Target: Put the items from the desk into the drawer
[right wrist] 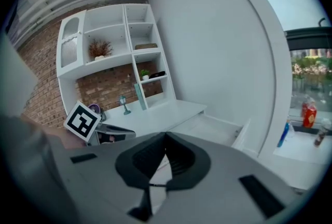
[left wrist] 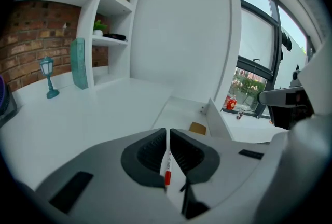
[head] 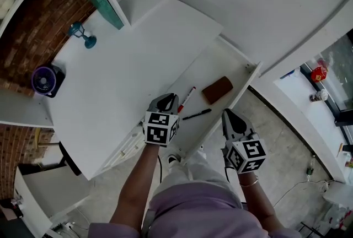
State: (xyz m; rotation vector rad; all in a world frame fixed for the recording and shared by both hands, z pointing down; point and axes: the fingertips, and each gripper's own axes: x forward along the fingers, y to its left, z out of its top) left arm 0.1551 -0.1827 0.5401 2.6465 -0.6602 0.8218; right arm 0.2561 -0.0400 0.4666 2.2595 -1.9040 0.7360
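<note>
Left claw [left wrist: 167, 137] barely parted, just a thin slit between the jaws, gripping nothing. Through that slit: red marker [left wrist: 167, 168] lying flat on the drawer floor, red cap toward the camera, some print on the white barrel but way too small to read. In the head view, same marker [head: 186, 99] just beyond the claw's tip, mid-frame, inside the open drawer [head: 223, 58].

Right claw [right wrist: 165, 137] clenched tip to tip, empty, hovering at the lower right over the drawer's near end. Thin black pen [head: 197, 115] on the drawer floor between the two claws, near the marker but not touching it. Brown flat block [head: 217, 90] a bit further up and right in the drawer, apart from both.

Cube [head: 160, 128] on the left claw showing bold black-and-white square patterns, no letters. Same deal on the right one [head: 246, 155].

Further out, on the white desk [head: 127, 77]: small teal lamp figurine [head: 83, 34] upright at upper left, teal translucent panel [head: 105, 8] leaning by the shelf unit, purple fan [head: 43, 80] at the left edge.

Red bottle [left wrist: 231, 102] out by the window, label unreadable.
</note>
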